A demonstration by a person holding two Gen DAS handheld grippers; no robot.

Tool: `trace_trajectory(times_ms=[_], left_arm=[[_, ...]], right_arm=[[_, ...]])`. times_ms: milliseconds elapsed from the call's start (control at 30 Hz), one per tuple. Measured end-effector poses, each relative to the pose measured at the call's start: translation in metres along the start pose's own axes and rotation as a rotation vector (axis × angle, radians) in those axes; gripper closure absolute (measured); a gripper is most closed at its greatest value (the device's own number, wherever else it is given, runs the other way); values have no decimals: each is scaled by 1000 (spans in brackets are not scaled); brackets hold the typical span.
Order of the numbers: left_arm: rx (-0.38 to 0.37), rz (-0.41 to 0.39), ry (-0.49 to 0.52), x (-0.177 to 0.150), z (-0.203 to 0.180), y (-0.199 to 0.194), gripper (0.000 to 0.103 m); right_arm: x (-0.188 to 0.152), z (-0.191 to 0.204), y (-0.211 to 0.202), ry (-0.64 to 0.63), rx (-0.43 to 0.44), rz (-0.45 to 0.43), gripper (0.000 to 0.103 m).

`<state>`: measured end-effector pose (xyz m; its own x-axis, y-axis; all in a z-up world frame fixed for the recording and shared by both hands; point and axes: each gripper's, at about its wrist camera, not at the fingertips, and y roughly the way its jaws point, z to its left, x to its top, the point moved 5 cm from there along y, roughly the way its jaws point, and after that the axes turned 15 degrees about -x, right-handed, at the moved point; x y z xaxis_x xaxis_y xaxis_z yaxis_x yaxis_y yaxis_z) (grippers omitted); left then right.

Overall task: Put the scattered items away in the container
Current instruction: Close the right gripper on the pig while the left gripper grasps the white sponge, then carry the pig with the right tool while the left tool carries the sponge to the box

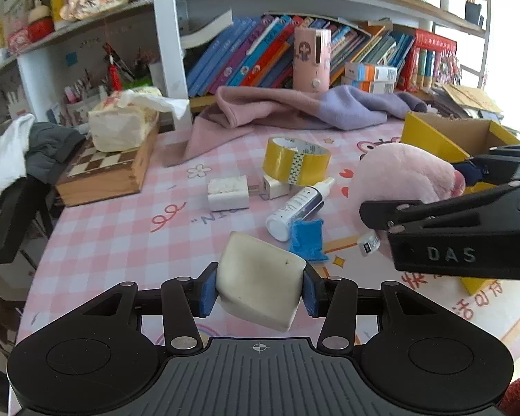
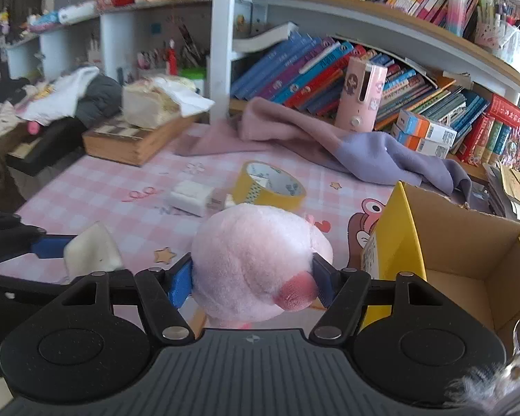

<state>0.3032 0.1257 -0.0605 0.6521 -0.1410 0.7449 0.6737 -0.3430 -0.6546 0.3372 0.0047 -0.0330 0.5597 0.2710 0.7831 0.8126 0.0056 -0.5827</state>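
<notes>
My left gripper is shut on a cream soft block, held just above the pink checked tablecloth. My right gripper is shut on a pink plush toy, held left of the open yellow cardboard box. The plush and the box also show in the left wrist view, at right. On the cloth lie a yellow tape roll, a white charger, a spray bottle and a blue cloth piece.
A pink and purple garment lies at the back below a bookshelf. A wooden chess box with a tissue pack stands at the left. A pink cylinder device stands by the books.
</notes>
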Motion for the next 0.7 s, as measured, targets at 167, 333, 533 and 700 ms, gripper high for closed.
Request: trace_trajectory(times_ms=[167, 333, 533, 700], left_arm=[[4, -29, 3, -9, -14, -26, 58], [7, -66, 7, -20, -29, -56, 58], [11, -89, -1, -42, -47, -85, 58], [20, -101, -4, -61, -62, -107, 58]], right_arm=[[-9, -3, -35, 22, 31, -38, 37], [-23, -6, -72, 35, 57, -69, 37], [-45, -8, -110, 42, 77, -85, 37], [-63, -8, -137, 43, 89, -95, 37]])
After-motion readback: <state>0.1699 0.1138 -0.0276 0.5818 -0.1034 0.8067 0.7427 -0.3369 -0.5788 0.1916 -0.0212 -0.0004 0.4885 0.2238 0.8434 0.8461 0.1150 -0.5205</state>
